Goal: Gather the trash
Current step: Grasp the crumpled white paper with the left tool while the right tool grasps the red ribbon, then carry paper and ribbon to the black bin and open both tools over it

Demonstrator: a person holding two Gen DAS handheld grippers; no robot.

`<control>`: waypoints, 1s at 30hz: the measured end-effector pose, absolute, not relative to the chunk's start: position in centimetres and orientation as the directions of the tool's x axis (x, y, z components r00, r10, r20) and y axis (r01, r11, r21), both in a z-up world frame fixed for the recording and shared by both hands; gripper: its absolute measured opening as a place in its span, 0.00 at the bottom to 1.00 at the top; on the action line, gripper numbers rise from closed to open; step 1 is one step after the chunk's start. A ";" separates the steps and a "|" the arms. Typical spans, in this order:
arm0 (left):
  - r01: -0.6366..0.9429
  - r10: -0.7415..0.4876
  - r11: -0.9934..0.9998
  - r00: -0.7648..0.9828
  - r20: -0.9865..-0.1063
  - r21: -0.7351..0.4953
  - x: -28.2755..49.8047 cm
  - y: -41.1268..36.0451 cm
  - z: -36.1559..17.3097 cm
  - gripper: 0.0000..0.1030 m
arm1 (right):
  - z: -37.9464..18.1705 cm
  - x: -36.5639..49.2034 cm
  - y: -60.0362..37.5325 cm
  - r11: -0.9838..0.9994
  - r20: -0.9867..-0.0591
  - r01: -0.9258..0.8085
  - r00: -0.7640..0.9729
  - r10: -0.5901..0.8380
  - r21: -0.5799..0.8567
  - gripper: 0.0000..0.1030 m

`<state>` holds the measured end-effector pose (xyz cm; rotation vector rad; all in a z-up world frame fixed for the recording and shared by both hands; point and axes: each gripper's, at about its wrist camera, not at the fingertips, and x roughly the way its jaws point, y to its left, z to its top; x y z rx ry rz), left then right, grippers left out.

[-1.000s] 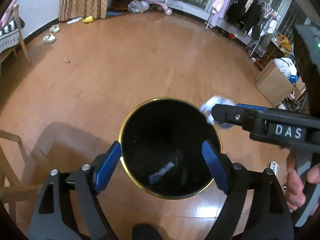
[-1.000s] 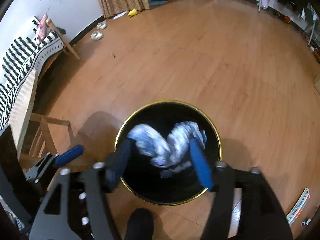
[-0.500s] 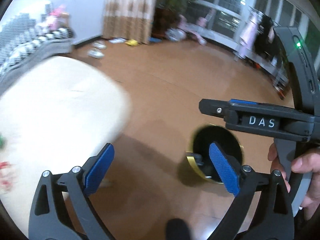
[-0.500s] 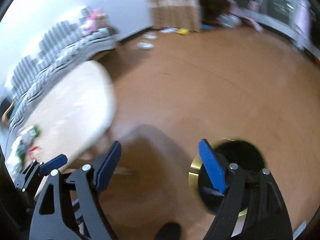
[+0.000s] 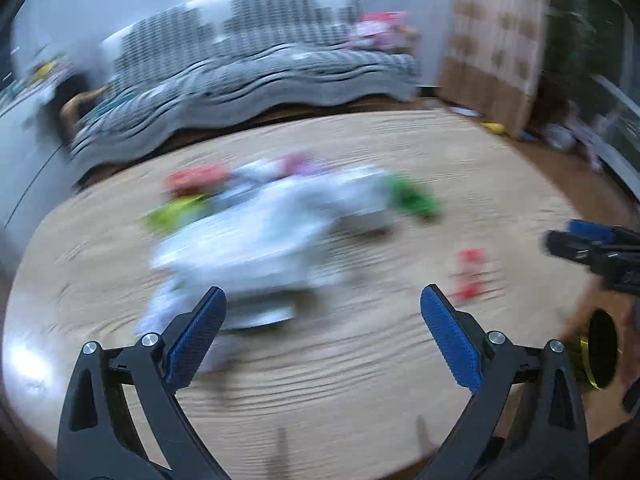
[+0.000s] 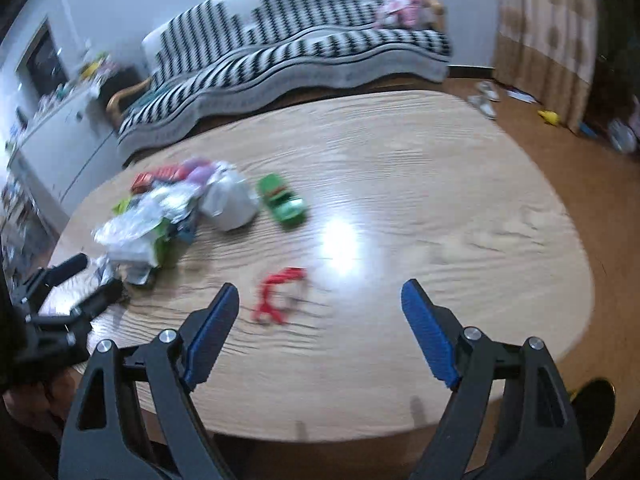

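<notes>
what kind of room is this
Most likely a home living room: a sofa under a black-and-white striped cover stands behind a light wooden table strewn with wrappers, with a long curtain and shoes lying on the wood floor.

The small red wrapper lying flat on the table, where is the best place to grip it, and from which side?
Probably from above: the red wrapper lies flat and thin on the table, apart from the pile. Pinch its raised, crumpled upper end with the empty right claw. Blur hides finer detail.
</notes>
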<state>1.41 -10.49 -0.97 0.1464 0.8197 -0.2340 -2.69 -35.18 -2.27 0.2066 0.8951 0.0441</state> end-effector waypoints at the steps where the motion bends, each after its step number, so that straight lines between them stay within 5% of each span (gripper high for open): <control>1: 0.239 -0.130 0.970 0.654 -0.745 0.040 1.8 -9.2 -1.3 0.92 | -2.6 -1.9 -33.9 0.982 -0.777 0.032 0.616 0.129 0.188 0.78; 14: 0.115 -0.056 0.993 0.593 -0.803 0.015 6.1 -2.6 -6.7 0.91 | -7.1 3.4 -28.7 0.992 -0.840 0.010 0.532 0.103 0.128 0.78; 16: 0.113 -0.048 0.993 0.596 -0.801 0.024 6.4 -3.1 -6.9 0.81 | -7.4 3.7 -28.7 0.992 -0.843 0.012 0.528 0.100 0.125 0.78; 19: 0.110 -0.042 0.993 0.603 -0.796 0.031 6.0 -3.3 -6.6 0.44 | -7.9 4.3 -28.8 0.993 -0.852 0.024 0.516 0.088 0.117 0.78; 22: 0.109 -0.045 0.994 0.600 -0.799 0.026 5.6 -3.1 -6.0 0.40 | -8.6 4.7 -28.6 0.995 -0.863 0.023 0.500 0.075 0.100 0.78; 25: 0.098 -0.037 0.995 0.597 -0.802 0.027 5.0 -2.8 -5.3 0.40 | -9.2 4.9 -28.5 0.997 -0.875 0.016 0.480 0.055 0.071 0.61; 27: 0.089 -0.044 0.996 0.599 -0.800 0.011 4.7 -2.3 -4.6 0.39 | -9.6 4.8 -28.4 0.998 -0.880 0.013 0.474 0.041 0.053 0.24; 28: 0.085 -0.040 0.996 0.603 -0.797 0.015 4.6 -2.1 -4.2 0.39 | -9.5 4.7 -28.3 0.999 -0.877 0.008 0.480 0.028 0.036 0.15; 30: 0.074 -0.028 0.997 0.623 -0.782 0.023 4.3 -1.8 -3.3 0.39 | -9.4 4.5 -28.7 0.998 -0.875 0.006 0.481 0.047 0.057 0.09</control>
